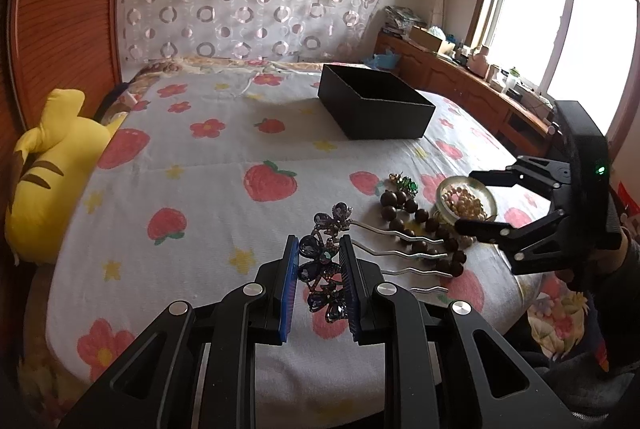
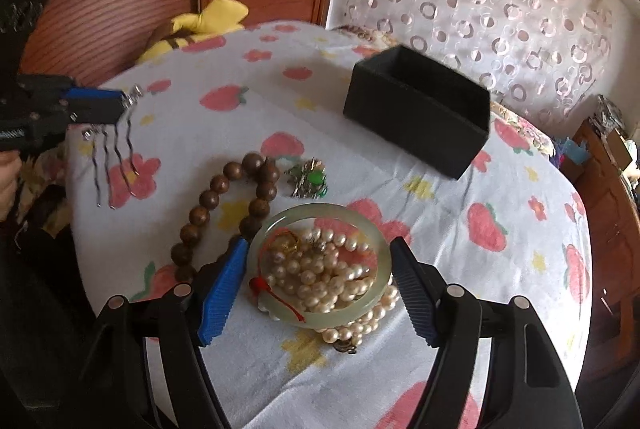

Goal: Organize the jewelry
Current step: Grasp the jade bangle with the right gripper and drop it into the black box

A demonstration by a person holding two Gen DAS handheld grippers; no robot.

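My left gripper is shut on a purple jewelled hair comb and holds it just above the bed; its metal prongs hang down in the right wrist view. My right gripper is open, its jaws on either side of a pale jade bangle that lies over a pearl necklace. A brown wooden bead bracelet and a green brooch lie beside them. An open black box stands farther back on the bed.
The bed has a strawberry and flower sheet. A yellow plush toy lies at its left edge against a wooden headboard. A wooden sideboard with clutter runs under the window at the right.
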